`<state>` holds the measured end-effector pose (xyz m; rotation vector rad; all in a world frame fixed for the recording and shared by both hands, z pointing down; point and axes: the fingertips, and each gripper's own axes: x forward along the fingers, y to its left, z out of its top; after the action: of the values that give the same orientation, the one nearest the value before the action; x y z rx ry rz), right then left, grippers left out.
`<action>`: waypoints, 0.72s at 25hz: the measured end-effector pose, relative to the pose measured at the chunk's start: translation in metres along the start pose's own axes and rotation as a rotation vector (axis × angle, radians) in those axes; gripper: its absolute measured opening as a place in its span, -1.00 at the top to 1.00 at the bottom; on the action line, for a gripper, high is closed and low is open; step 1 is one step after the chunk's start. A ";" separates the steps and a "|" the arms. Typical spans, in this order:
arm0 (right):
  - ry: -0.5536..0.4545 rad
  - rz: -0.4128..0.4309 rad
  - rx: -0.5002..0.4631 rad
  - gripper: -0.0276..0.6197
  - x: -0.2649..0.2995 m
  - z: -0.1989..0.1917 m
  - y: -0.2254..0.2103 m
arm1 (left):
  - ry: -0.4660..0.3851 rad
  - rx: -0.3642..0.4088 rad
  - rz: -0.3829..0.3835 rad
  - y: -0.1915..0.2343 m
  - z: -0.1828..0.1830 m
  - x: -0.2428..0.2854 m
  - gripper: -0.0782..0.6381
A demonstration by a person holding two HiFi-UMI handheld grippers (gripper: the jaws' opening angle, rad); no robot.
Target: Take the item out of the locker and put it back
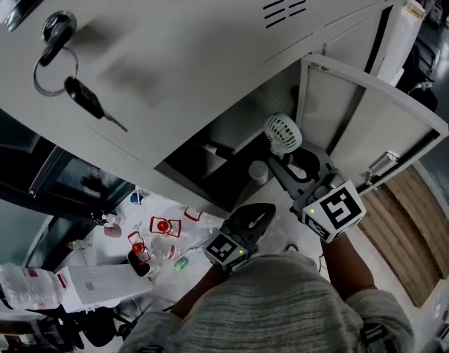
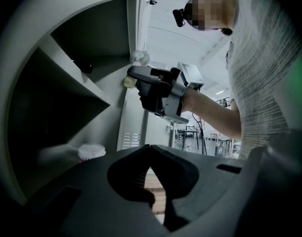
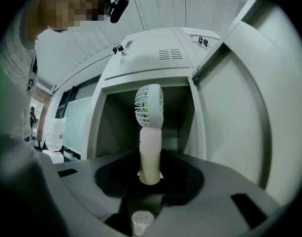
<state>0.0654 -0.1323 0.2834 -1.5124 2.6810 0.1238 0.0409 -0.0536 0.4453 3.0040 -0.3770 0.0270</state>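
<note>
1 claw, the right gripper [image 3: 150, 177], pinched the fan [image 3: 149, 107] by its handle end; the head risked clipping the locker door [image 3: 235, 122].

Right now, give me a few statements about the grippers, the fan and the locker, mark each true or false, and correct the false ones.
1. The right gripper is shut on the handle of the white fan. True.
2. The left gripper holds a bottle. False: its jaws are together with nothing between them.
3. The locker door is closed. False: it stands open, with the fan held in front of the opening.
4. Keys hang from a lock on a door higher up. True.
</note>
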 end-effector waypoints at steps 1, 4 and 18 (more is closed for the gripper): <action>0.002 0.001 -0.002 0.48 -0.004 -0.001 0.001 | 0.003 -0.002 -0.002 -0.001 0.000 0.000 0.76; 0.013 -0.004 0.004 0.48 -0.017 -0.004 0.003 | 0.010 -0.005 -0.008 -0.002 -0.002 0.001 0.76; 0.020 -0.030 0.069 0.48 -0.053 -0.010 0.012 | 0.012 0.003 -0.039 -0.009 -0.002 0.005 0.76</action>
<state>0.0828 -0.0821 0.2987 -1.5408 2.6471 0.0143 0.0480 -0.0460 0.4465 3.0115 -0.3167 0.0423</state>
